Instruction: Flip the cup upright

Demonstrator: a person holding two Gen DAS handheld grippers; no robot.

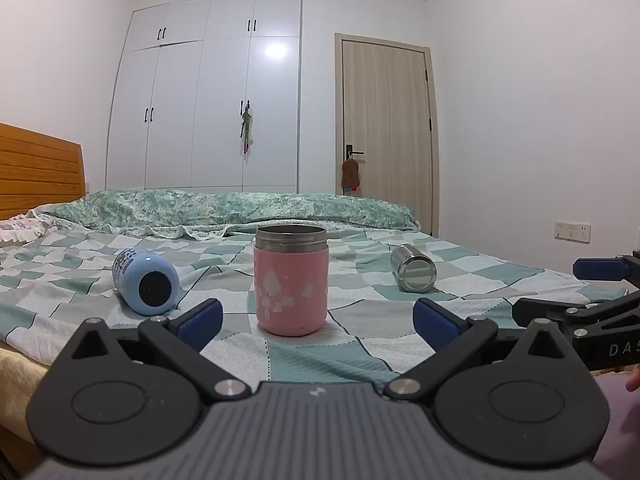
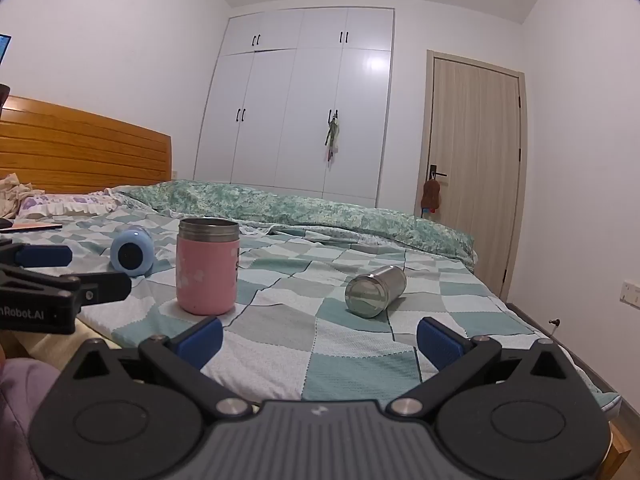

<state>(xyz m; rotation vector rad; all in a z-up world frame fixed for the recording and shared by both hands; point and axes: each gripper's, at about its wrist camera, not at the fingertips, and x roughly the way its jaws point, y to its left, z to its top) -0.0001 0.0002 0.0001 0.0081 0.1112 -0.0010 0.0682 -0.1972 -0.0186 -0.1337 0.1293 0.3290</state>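
Note:
A pink cup (image 1: 291, 282) with a steel rim stands upright on the checked bedspread (image 1: 360, 344), straight ahead of my left gripper (image 1: 318, 320), which is open and empty just short of it. A light blue cup (image 1: 145, 281) lies on its side to the left, base toward me. A steel cup (image 1: 413, 268) lies on its side to the right. In the right wrist view the pink cup (image 2: 208, 266) is left of centre, the blue cup (image 2: 132, 253) behind it, the steel cup (image 2: 375, 291) ahead. My right gripper (image 2: 320, 338) is open and empty.
A rolled green quilt (image 1: 240, 208) lies across the far side of the bed. A wooden headboard (image 2: 80, 148) is at the left. A white wardrobe (image 1: 208, 96) and a door (image 1: 386, 128) stand behind. The bed's near edge (image 2: 600, 400) drops off at the lower right.

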